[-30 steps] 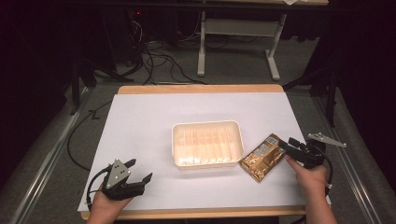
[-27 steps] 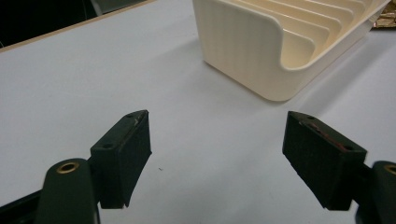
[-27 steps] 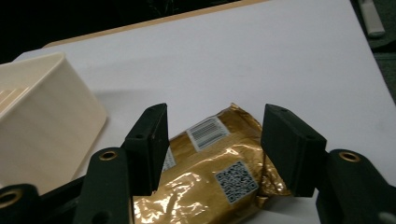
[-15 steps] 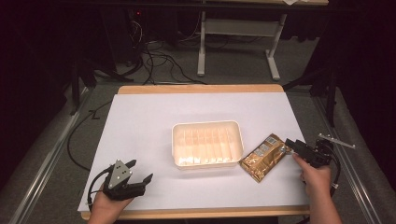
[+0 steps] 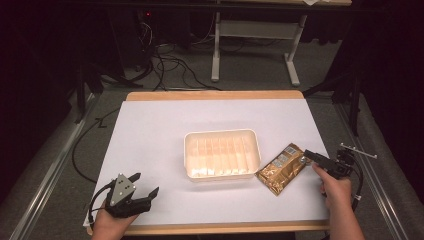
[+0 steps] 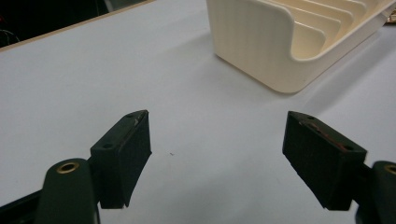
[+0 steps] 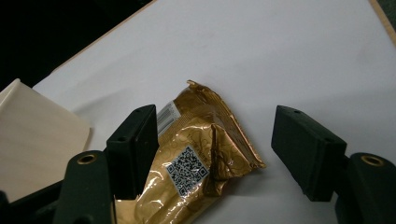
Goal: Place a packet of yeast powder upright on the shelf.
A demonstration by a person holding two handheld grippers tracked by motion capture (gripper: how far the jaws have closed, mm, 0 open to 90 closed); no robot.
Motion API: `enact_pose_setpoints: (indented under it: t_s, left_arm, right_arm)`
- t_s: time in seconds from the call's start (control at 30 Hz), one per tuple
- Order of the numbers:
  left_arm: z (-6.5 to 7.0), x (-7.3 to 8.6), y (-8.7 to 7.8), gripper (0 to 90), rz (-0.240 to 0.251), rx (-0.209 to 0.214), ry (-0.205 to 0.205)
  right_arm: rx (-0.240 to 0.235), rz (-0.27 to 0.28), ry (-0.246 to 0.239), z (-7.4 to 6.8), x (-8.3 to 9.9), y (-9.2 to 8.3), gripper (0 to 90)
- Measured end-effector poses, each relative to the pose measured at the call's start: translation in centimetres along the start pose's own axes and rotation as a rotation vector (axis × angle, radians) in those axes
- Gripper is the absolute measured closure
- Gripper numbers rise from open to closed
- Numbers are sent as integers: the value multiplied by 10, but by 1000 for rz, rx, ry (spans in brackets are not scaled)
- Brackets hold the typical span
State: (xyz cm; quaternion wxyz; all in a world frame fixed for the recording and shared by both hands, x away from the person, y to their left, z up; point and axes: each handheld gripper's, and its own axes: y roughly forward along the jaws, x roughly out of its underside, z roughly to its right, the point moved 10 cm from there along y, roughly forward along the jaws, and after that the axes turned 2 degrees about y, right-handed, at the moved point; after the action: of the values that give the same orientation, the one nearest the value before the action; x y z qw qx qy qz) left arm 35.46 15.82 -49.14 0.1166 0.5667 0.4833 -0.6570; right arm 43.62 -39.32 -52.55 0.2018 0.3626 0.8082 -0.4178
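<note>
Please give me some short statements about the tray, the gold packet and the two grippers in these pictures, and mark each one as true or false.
1. The gold packet lies inside the cream tray. False: it lies on the white table cover, beside the tray.
2. The left gripper is open with nothing between its jaws. True.
3. The right gripper is shut on the packet. False: its jaws stand open on either side of the packet's end.
4. The packet has a QR code on it. True.
5. The tray holds several packets. False: its ribbed inside is empty.
</note>
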Motion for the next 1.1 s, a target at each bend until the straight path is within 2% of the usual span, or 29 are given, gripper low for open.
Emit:
enact_pose_setpoints:
  t_s: [0.1,0.17,0.2,0.27,0.3,0.37,0.43,0.63,0.7,0.77,0.83,0.87,0.9,0.93,0.97,1.0,1.03,1.1]
  left_arm:
    - [-2,1,-3,238,0,-7,-4]
    - [-2,2,-3,238,1,-8,-6]
    - [-2,2,-4,238,0,-8,-6]
    - [-2,2,-4,238,0,-11,-6]
    - [-2,2,-4,238,0,-12,-7]
    - [-2,3,-4,239,-1,-10,-6]
    - [-2,3,-4,238,-3,-10,-1]
    - [-2,2,-3,238,-4,-7,4]
    - [-2,2,-3,239,-4,-7,5]
    - [-2,2,-3,239,-4,-7,5]
    - [-2,2,-3,238,-4,-7,5]
    - [-2,2,-3,238,-3,-7,6]
    - [-2,2,-3,238,-4,-7,7]
    - [-2,2,-3,239,-4,-7,7]
    - [-2,2,-3,239,-4,-7,7]
    - [-2,2,-3,239,-4,-7,6]
    - [-2,2,-4,238,-3,-8,7]
    - [-2,2,-4,239,-2,-9,6]
  right_arm:
    - [-14,-26,32,3,3,5,316]
    - [-17,-32,36,4,4,6,313]
    - [-28,-42,59,3,5,7,315]
    - [-40,-40,70,4,5,7,321]
    - [-61,-41,85,3,5,8,328]
    - [-66,-42,85,3,6,8,332]
    - [-101,-46,117,1,7,8,355]
    - [-122,-73,109,-1,11,10,416]
    - [-113,-88,103,-1,12,11,493]
    - [-109,-92,107,-2,13,11,513]
    - [-101,-106,93,-1,14,12,608]
    - [-101,-106,93,-1,14,12,608]
    - [-92,-113,78,-2,15,13,691]
    - [-92,-113,78,-2,15,13,691]
    - [-93,-107,56,-3,15,12,774]
    - [-93,-107,56,-3,15,12,774]
    - [-96,-102,61,-5,14,11,824]
    - [-96,-101,60,-5,14,10,838]
